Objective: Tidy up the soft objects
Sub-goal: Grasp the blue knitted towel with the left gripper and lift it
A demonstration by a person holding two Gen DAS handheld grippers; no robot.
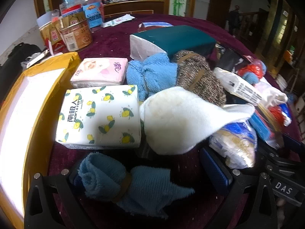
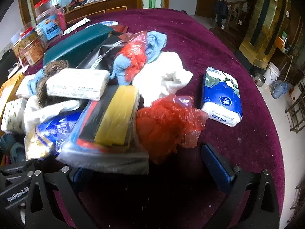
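Surface [image 2: 219, 43]: round, covered in dark red velvet cloth, with a heap of soft goods on its left half.

Yellow parcel [image 1: 34, 95] lies at the far left edge in the left wrist view. Green box [image 1: 177, 38] sits behind the heap.

Lemon-print tissue pack [image 1: 99, 116] lies beside the parcel; pink tissue pack [image 1: 101, 72] lies just behind it. White cloth [image 1: 183, 120] is draped just right of the lemon-print pack, partly over a speckled brown roll [image 1: 200, 76].

Blue tissue pack [image 2: 223, 97] lies alone, well apart from the heap. Red plastic bag [image 2: 167, 126] is crumpled at the heap's near edge.

Blue rolled towel [image 1: 131, 185], banded at the middle, lies on the surface.

Left gripper [image 1: 150, 179]: jaws spread wide, the towel between them, against the left finger.

Right gripper [image 2: 152, 171]: jaws spread wide, holding nothing; the red bag is just ahead.
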